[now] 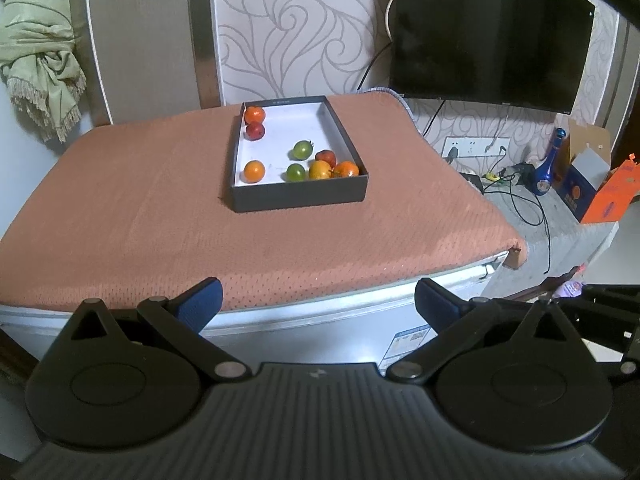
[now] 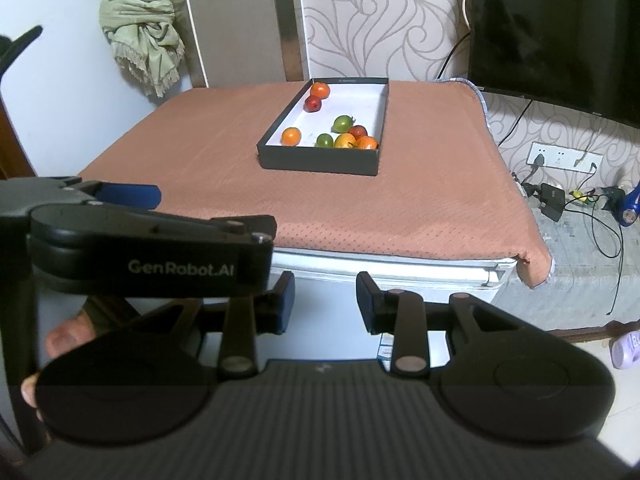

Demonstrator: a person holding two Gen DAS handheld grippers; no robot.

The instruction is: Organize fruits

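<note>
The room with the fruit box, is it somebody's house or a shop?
Probably a room in a home. A flat TV hangs on swirly wallpaper, a green curtain is tied up in the corner, and the fruit box sits on a cloth-covered appliance.

both grippers angled downward, left gripper (image 1: 316, 304) jaws wide, right gripper (image 2: 325, 300) jaws narrower, empty
</note>
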